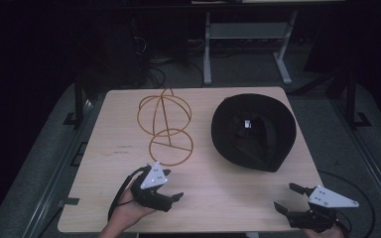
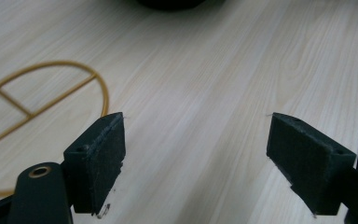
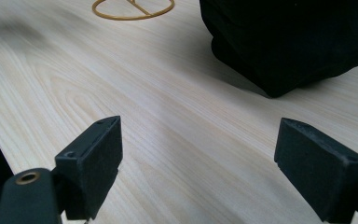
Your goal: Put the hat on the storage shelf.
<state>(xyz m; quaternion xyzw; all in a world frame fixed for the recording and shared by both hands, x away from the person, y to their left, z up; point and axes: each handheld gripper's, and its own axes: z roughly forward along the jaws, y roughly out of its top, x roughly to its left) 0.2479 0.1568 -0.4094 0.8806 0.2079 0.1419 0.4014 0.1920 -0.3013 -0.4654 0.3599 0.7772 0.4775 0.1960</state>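
Observation:
A golden wire hat stand (image 1: pixel 164 125) lies on its side on the left half of the wooden table (image 1: pixel 228 193). A black hat (image 1: pixel 253 132) rests crown down at the right, its inside facing up. My left gripper (image 1: pixel 172 184) is open near the front edge, just below the stand's round base ring (image 2: pixel 103 93), with nothing between its fingers. My right gripper (image 1: pixel 286 197) is open at the front right corner, short of the hat (image 3: pixel 289 42). The ring (image 3: pixel 133 18) shows far off in the right gripper view. The hat's edge (image 2: pixel 168 3) shows at the top of the left gripper view.
A person's hands hold both grippers at the table's front edge. Bare wood lies between the two grippers. Behind the table stand the grey metal legs of another frame (image 1: pixel 208 54), with cables (image 1: pixel 154 74) on the dark floor.

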